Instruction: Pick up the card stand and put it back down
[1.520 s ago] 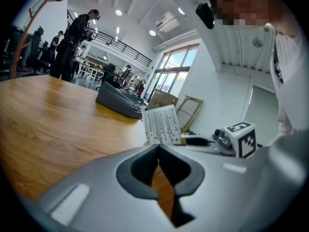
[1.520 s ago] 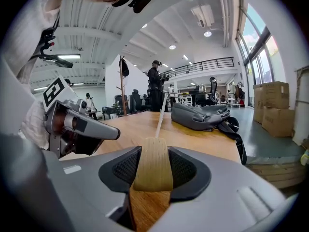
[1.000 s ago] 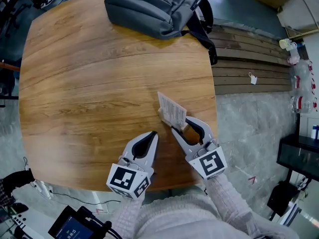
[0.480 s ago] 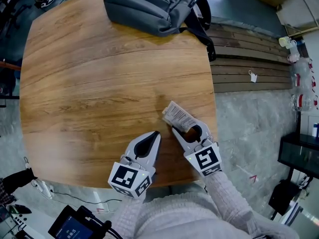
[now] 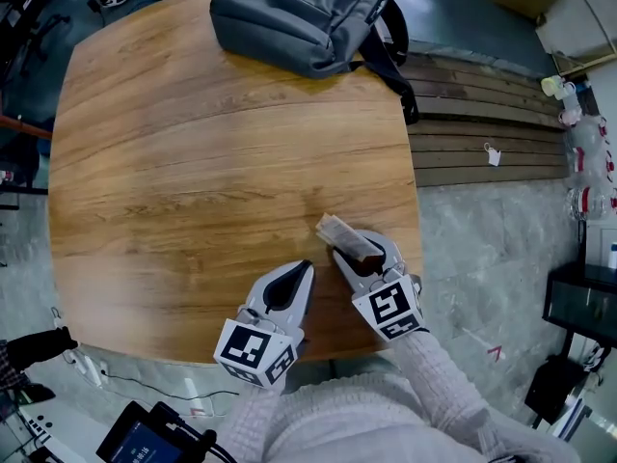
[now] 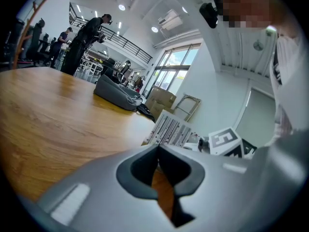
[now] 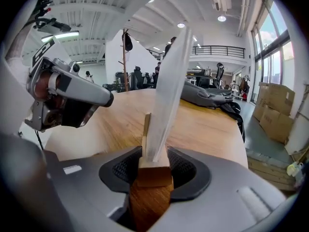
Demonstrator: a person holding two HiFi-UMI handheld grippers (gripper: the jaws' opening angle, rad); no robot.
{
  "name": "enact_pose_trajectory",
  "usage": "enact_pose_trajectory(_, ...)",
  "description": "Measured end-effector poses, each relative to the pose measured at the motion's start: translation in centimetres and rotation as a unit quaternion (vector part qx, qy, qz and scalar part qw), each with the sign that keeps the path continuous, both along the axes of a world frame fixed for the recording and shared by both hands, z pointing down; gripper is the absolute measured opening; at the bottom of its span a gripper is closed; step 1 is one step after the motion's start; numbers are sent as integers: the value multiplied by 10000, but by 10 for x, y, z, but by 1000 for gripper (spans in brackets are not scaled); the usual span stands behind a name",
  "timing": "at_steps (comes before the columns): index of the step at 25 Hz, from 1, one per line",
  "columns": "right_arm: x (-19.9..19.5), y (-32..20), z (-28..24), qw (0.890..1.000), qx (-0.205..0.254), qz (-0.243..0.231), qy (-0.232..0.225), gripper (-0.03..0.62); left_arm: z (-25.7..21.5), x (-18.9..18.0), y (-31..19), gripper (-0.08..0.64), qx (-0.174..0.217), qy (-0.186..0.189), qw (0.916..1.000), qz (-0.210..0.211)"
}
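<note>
My right gripper [image 5: 359,251] is clenched on the pale wooden block of the card stand [image 7: 153,170], whose white card (striped print) leans over the brown wooden table's [image 5: 193,162] near right corner. My left gripper [image 6: 158,151] is closed and empty.

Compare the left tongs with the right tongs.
The left tongs are closed on nothing; the right tongs clamp the wooden base of the card stand. The left tongs lie beside the stand; the right tongs surround it. Both are grey, over the wooden table.
</note>
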State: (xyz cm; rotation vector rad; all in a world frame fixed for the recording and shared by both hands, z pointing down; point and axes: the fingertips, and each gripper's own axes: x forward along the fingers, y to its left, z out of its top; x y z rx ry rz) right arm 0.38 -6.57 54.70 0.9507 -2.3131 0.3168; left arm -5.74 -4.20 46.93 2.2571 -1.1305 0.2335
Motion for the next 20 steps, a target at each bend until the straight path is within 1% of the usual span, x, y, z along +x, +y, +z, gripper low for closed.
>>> enact_pose_trajectory(6,1,0,-2,10000,57,64,48,156,-6,0,4,8,78,-37,10000,26)
enact_pose_trajectory(9,1,6,-19,9997,74,200,-101,140,-20,-2,10,8,148,-63,9998,80)
enact_pose_trajectory(13,4,7,-39,9993,128,270,-223,140,-34,-3,9,8,305,-134,9993,152)
enact_pose_trajectory(14,6,7,-43,9992,135,265,-265,147,-35,-2,8,8,339,-154,9991,191)
enact_pose_trajectory(15,9,8,-48,9991,149,272,-303,168,-37,-1,8,8,378,-177,9989,235)
enact_pose_trajectory(20,26,16,-76,9982,319,393,-308,186,-61,7,6,8,705,-226,9965,381)
